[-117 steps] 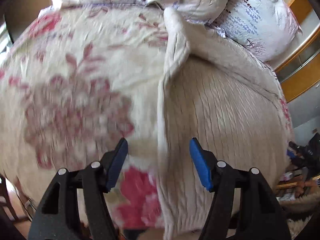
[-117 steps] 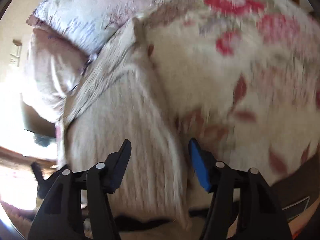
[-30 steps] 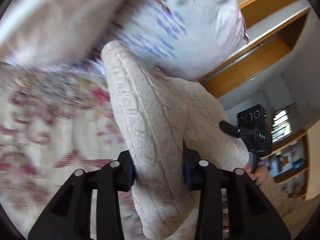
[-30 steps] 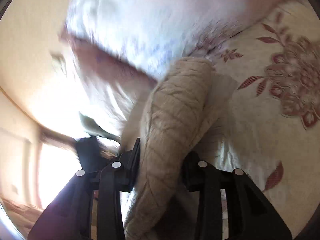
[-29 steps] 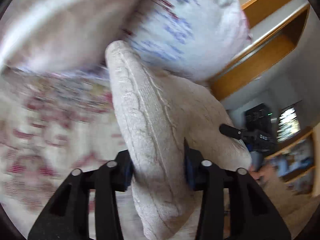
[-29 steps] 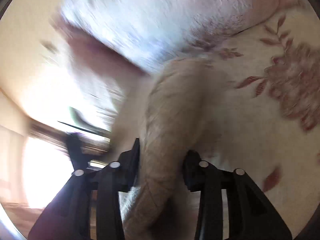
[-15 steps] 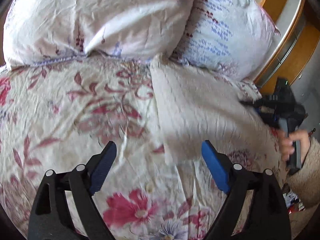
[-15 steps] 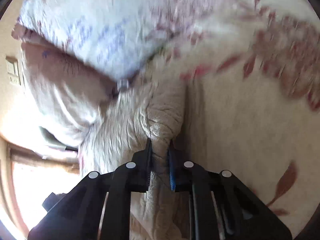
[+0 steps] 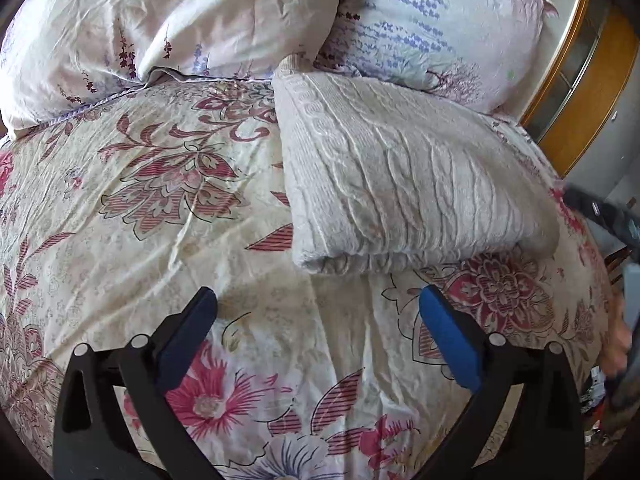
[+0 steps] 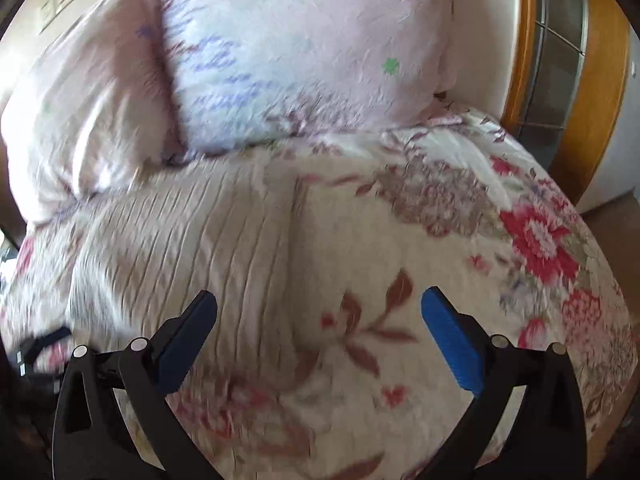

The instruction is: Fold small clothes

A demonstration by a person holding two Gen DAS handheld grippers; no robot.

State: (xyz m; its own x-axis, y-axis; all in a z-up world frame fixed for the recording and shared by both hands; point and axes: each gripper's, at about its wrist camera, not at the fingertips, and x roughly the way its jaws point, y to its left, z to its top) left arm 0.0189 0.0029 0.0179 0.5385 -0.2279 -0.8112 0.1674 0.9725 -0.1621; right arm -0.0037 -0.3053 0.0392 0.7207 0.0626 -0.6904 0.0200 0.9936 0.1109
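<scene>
Near the head of the bed, against the pillows, lies the folded cream cable-knit sweater [image 9: 400, 184], its far edge touching the lavender-print pillow [image 9: 436, 28] and its thick rolled fold facing the foot end. It rests flat on the floral bedspread [image 9: 160, 208], toward the bed's right side as the left wrist view shows it.

The left gripper [image 9: 318, 320] hangs above the bedspread just short of the sweater's near fold, its blue-padded jaws spread wide, holding nothing and touching no cloth. The right gripper [image 10: 318, 320] is likewise wide open and empty; in its own blurred view the sweater [image 10: 188, 240] sits ahead and to the left of its jaws, with bare bedspread [image 10: 480, 240] under them.

A second, paler floral pillow [image 9: 160, 28] lies beside the lavender one along the head edge, both pressed together. Past the bed's right corner stands a wooden frame with a glass panel [image 10: 560, 52]. At the right edge of the left wrist view a dark, blurred device and part of a hand [image 9: 620, 336] show, too smeared to make out.
</scene>
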